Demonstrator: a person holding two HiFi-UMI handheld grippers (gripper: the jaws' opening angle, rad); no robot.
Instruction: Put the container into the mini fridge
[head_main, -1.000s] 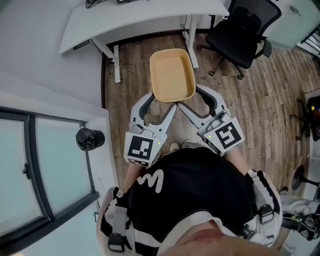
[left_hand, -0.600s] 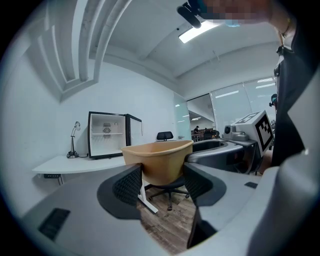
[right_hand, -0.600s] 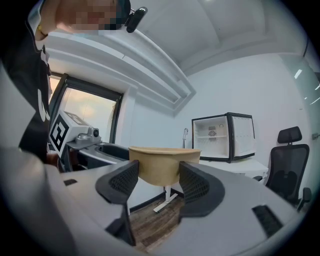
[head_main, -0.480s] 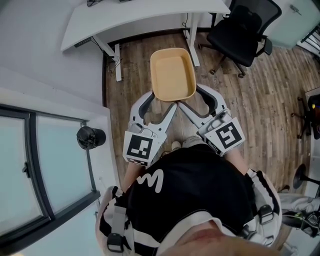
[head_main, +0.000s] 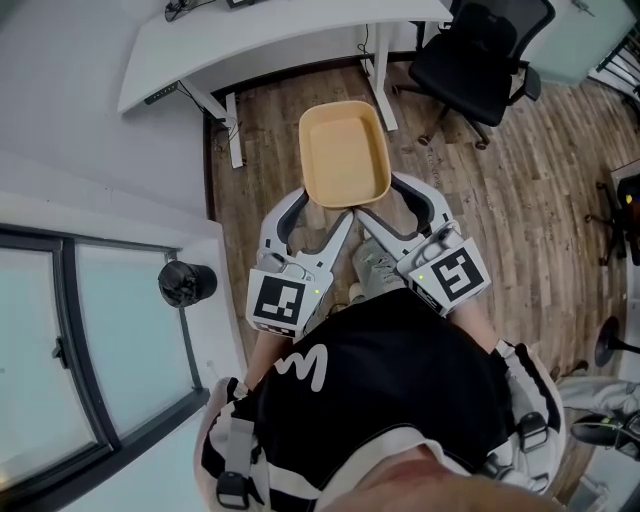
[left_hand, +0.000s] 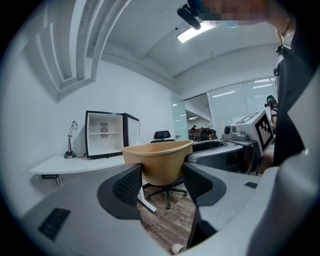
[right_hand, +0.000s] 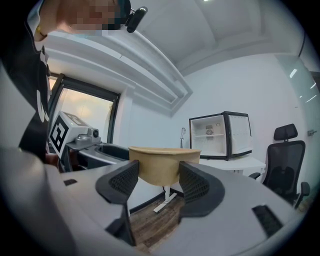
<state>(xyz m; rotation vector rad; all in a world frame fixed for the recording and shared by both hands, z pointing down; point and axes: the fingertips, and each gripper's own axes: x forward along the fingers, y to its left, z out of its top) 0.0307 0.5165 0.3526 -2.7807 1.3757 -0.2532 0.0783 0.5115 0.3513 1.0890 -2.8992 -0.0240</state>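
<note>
The container (head_main: 345, 152), a tan open tub, was found held clear of the wooden floor (head_main: 270, 150) at 12 o'clock from the person, level and mouth upward. No contents were seen in it.

The left gripper (head_main: 318, 205) was closed on the near left corner and the right gripper (head_main: 388, 203) on the near right corner. In each gripper view the jaws were seen pressed against the tub's wall below the rim. The two-sided hold was judged to keep the wide tub from tipping during carriage.

The mini fridge (left_hand: 106, 133) was noted on the white table (left_hand: 75, 164), at 10 o'clock from the tub in the left gripper view. Its white interior and shelf were visible, so the door was judged open. The tub was well apart from it, and placement was judged not yet begun. An office chair (head_main: 480, 60) was noted at 1 o'clock.
</note>
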